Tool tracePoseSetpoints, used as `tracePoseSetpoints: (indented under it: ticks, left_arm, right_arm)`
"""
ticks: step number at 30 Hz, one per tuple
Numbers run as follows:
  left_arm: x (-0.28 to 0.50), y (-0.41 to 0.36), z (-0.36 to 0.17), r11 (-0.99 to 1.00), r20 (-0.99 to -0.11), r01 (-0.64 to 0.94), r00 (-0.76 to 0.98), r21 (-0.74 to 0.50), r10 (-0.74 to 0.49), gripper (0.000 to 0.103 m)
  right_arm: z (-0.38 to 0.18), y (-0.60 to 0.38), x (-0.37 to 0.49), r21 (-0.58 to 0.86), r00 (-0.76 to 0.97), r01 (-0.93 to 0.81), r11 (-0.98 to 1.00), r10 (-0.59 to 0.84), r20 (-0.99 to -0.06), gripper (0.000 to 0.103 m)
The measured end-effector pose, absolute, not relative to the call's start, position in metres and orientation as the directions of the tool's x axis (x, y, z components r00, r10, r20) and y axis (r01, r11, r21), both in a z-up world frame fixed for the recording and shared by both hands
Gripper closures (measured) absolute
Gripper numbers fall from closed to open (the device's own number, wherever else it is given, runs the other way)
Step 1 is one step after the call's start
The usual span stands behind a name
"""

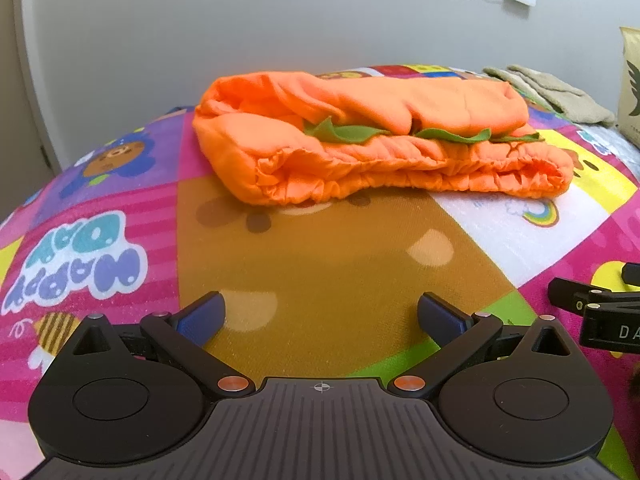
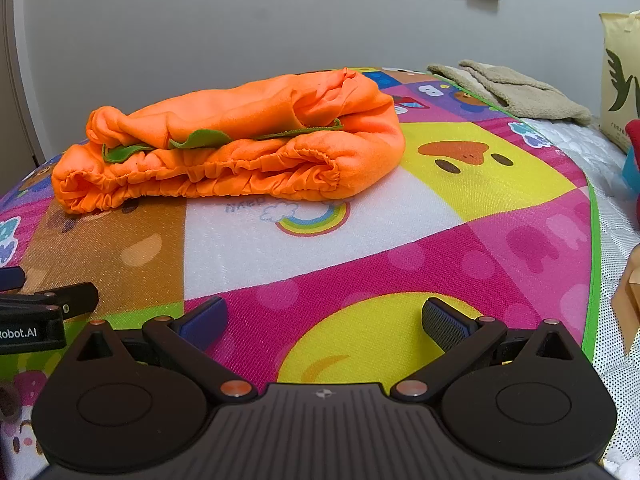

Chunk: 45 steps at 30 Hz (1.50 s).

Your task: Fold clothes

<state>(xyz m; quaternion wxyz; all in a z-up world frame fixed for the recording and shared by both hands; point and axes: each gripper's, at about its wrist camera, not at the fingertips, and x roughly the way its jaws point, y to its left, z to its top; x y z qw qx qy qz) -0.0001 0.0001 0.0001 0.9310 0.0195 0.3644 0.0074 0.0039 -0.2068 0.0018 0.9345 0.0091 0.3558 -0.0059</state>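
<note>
Jaws spread wide on both left gripper and right gripper, gripping nothing, low over the colourful play mat. Orange garment folded, green trim peeking between layers, lying mid-mat. Beyond, beige cloth, perhaps a towel, near grey wall.

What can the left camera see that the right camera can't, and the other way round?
Only the left wrist view shows the bear in a blue flower and the big bubble letters on the mat.

Only the right wrist view shows the yellow duck face and the mat's green edge.

Both show the folded orange garment with green leaves, the colourful mat, the beige cloth, the rainbow, and an open hand-held gripper: left, right.
</note>
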Motion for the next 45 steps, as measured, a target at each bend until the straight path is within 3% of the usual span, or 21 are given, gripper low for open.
tracePoseSetpoints:
  ticks: [45]
  left_arm:
    - [-0.0007, 0.0006, 0.0008, 1.0, -0.675, 0.0, 0.738, 0.009, 0.006, 0.0]
  right_arm:
    - [0.002, -0.2079, 0.003, 0.009, 0.748, 0.017, 1.0, -0.007, -0.663, 0.0]
